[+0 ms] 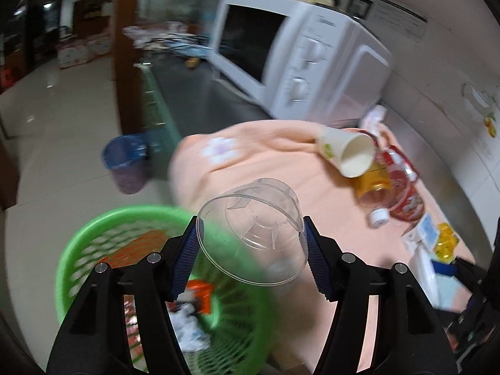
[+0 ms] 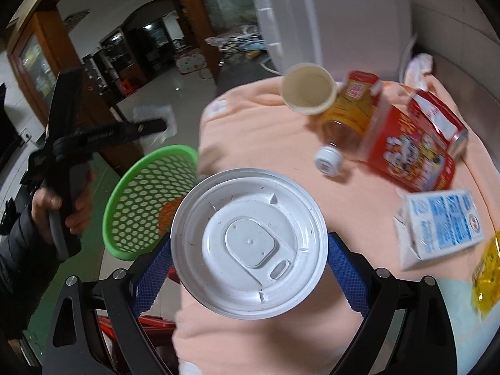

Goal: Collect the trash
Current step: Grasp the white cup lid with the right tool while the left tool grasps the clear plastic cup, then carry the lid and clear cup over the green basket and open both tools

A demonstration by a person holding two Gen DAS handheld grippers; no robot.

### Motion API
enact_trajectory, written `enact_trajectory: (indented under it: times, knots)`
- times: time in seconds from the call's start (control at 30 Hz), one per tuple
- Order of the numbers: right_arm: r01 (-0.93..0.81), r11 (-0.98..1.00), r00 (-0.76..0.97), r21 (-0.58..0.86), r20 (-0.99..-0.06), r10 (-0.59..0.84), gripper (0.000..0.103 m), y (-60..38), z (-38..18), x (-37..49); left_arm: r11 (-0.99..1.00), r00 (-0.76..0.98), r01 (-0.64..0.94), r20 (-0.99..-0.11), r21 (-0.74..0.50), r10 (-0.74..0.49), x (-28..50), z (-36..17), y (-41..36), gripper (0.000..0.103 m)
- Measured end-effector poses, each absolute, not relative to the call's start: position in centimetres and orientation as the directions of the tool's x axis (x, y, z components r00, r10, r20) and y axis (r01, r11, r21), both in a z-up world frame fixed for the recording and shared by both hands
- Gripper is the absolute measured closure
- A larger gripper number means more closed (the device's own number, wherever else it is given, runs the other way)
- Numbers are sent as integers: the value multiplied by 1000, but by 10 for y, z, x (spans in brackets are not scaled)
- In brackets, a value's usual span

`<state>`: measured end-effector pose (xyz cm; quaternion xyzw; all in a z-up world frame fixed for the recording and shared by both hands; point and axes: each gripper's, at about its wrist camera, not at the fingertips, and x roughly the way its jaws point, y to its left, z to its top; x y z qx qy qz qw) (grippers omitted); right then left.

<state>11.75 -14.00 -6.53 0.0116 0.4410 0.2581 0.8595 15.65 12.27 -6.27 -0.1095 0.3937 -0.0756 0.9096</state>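
Left wrist view: the left gripper (image 1: 251,250) is clamped on a clear plastic cup (image 1: 251,231) above the green basket (image 1: 93,237); release only once fully over it, while the right gripper (image 2: 250,262) clamps a lidded white cup (image 2: 248,243).

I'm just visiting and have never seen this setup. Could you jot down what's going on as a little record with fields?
Left tool: shut on a clear plastic cup, over the green perforated plastic basket
Right tool: shut on a white round plastic lid
Basket contents: crumpled wrappers
Left on the peach cloth: paper cup, amber bottle, red carton, blue-and-white carton
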Motion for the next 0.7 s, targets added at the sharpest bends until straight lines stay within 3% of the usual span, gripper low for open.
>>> enact_trajectory:
  times: [0.4,0.57,0.7]
  knots:
    - [-534,813,439,232,-745,502,12,-81,-53,128,967,613,-142,-785,-212,-83,109,-100,193,38]
    - [-565,793,427,228,-741,518,12,-58,-50,130,964,599,-182,-799,-194,-47,97,-108,204,24]
    - [-579,779,416,241,-735,536,12,-45,-49,136,959,594,-209,-804,-189,-28,87,-110,212,19]
